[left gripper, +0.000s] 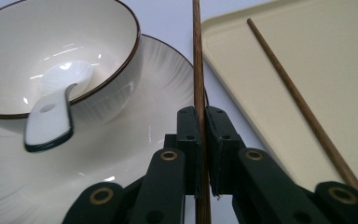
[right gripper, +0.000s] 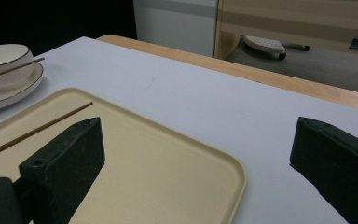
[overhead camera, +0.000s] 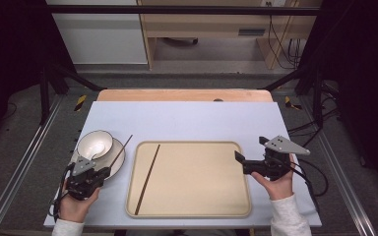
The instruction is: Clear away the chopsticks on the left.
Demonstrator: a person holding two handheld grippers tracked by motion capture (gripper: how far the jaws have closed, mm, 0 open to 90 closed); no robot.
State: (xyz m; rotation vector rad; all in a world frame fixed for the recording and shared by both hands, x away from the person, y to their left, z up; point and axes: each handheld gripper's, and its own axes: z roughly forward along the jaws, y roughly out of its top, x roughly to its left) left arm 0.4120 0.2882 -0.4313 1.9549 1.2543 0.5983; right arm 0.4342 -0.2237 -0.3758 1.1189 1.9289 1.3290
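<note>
Even overhead light on the table (overhead camera: 187, 120); surroundings fall dark. Soft glare inside the bowl (left gripper: 51, 56). Near jaws blurred in both gripper views; shadows faint.

I work in a lab-like recording room — my table (overhead camera: 187, 118), covered in a pale sheet, stands inside a black metal frame (overhead camera: 177, 10) with rails along both sides. Beyond the table's far edge stands a plywood desk (overhead camera: 216, 29), cables (overhead camera: 283, 44) hanging beside it — grey carpet (overhead camera: 192, 78) lies beneath.
</note>
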